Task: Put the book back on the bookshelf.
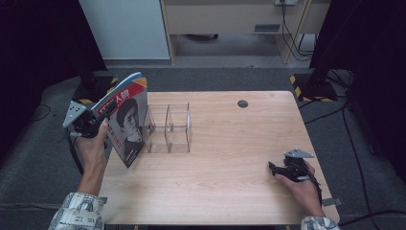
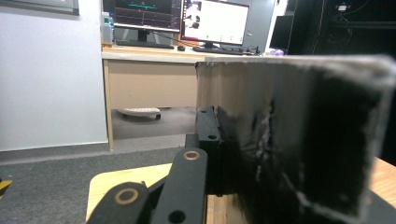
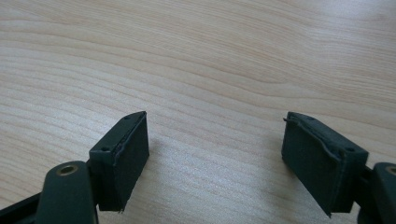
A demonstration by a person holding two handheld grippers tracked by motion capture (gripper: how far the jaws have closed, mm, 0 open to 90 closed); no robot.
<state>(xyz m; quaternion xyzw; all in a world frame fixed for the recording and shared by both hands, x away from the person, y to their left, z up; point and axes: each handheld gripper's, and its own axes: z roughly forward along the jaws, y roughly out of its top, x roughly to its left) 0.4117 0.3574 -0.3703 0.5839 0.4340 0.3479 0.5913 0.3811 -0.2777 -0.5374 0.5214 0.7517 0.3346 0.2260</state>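
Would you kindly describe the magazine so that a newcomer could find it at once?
Start at the light wooden table and go to its left edge, beside the clear plastic divider rack. There the left gripper is shut on a red-covered magazine, held upright; its cover portrait sets it apart.

Red and blue magazine [image 1: 125, 120] with black-and-white portrait, clear plastic organizer [image 1: 168, 128], pale wood-grain surface [image 1: 225, 163], black jaws, patterned sleeves [image 1: 76, 213]
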